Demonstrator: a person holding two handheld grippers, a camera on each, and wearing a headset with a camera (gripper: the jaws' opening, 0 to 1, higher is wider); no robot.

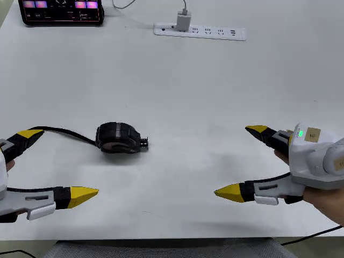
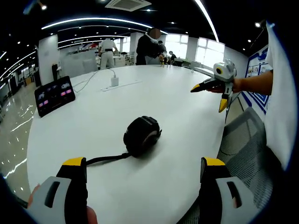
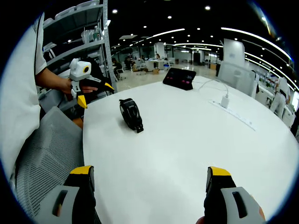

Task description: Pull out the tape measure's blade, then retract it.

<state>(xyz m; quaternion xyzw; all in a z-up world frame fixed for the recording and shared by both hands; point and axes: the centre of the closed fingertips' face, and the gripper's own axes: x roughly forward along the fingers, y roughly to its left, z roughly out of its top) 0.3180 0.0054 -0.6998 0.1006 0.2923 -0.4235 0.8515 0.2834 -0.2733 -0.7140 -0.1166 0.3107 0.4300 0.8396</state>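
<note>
A black tape measure point(image 1: 118, 138) lies on the white table point(image 1: 177, 86), its blade drawn in and a black wrist strap point(image 1: 64, 132) trailing off to the left. It also lies ahead of the jaws in the left gripper view point(image 2: 142, 136) and further off in the right gripper view point(image 3: 130, 113). My left gripper point(image 1: 60, 163) hovers at the left edge, open, with the strap running under its upper jaw. My right gripper point(image 1: 243, 160) is open at the right, well apart from the tape measure. Both hold nothing. The right gripper point(image 2: 211, 92) appears across the table in the left gripper view, the left gripper point(image 3: 96, 93) in the right gripper view.
A white power strip point(image 1: 200, 30) with a charger plugged in lies at the back. A dark tablet with a lit screen point(image 1: 61, 11) stands at the back left. A grey mesh chair point(image 1: 161, 249) sits at the near table edge. People stand far off in the room.
</note>
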